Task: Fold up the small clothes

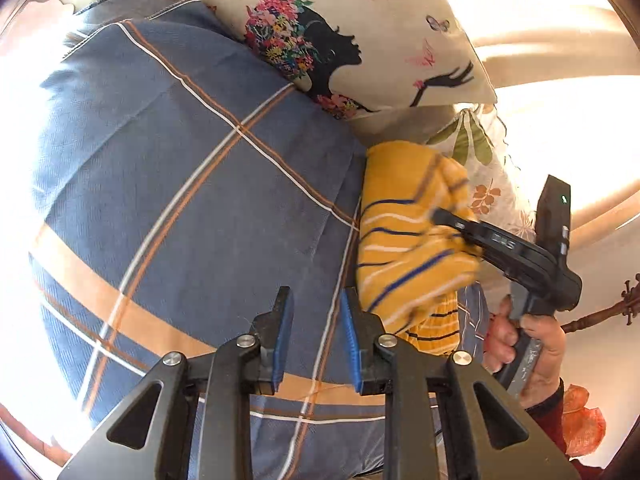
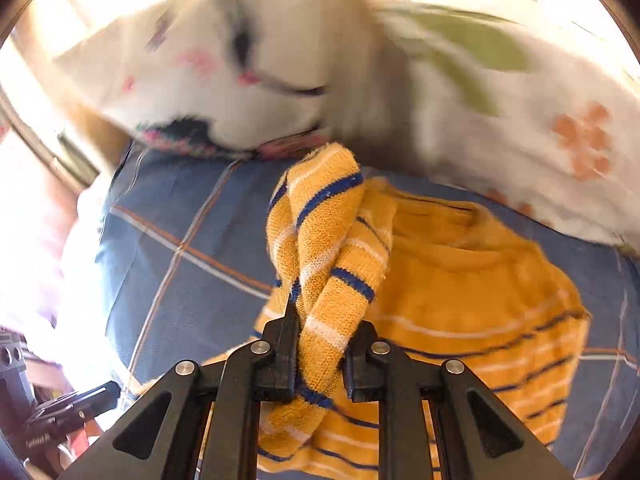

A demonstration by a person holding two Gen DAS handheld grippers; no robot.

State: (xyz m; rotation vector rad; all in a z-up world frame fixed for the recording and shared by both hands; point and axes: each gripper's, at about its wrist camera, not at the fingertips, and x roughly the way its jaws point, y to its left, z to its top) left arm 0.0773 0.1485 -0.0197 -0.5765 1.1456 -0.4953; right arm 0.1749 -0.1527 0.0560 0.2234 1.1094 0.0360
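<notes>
— Where are your tools right now?

— My right tool [image 2: 322,344] is clenched on a bunched fold of the yellow striped sweater [image 2: 472,304], lifting it off the bed cover [image 2: 168,248]. My left tool [image 1: 316,340] hangs released over the cover, gripping nothing.

— And the sweater itself?

— Mostly lying flat on the bed, just beside the butterfly pillow [image 1: 360,40] and the leaf-print pillow [image 2: 520,100].

— How far along?

— Early, I'd say. One part is coming over; the rest looks unfolded and untidy.
</notes>
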